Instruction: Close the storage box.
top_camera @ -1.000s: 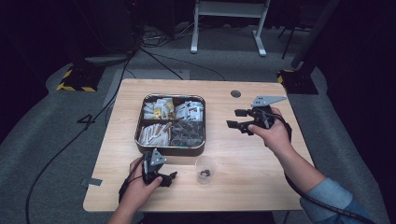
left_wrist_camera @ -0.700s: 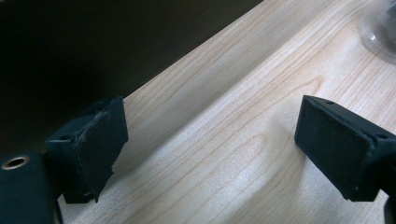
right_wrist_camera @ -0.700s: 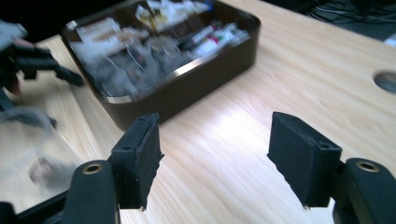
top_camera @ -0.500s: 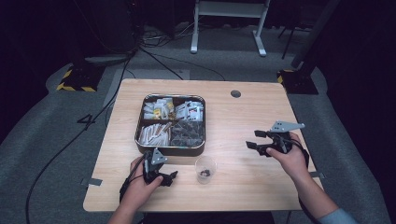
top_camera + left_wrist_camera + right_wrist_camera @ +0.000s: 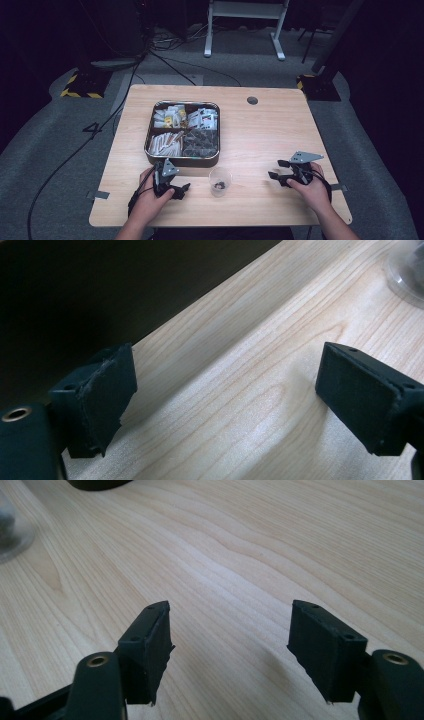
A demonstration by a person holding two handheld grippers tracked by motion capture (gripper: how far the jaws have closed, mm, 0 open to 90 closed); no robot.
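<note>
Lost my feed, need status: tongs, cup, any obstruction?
Left tongs open, empty, low by cup. Right tongs open, empty, low over table. Cup upright near tray, dark bits inside. Nothing between.

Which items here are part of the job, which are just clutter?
In play: clear cup with dark bits inside, between both hands; divided tray of packets; left hand-held gripper and right hand-held gripper, both open and empty.

Just lying about: round grommet in the table; floor cables.

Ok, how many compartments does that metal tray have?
4, in a two-by-two grid inside the metal tray: far left and far right hold pale packets, near left holds tan sticks, near right holds dark pieces.
</note>
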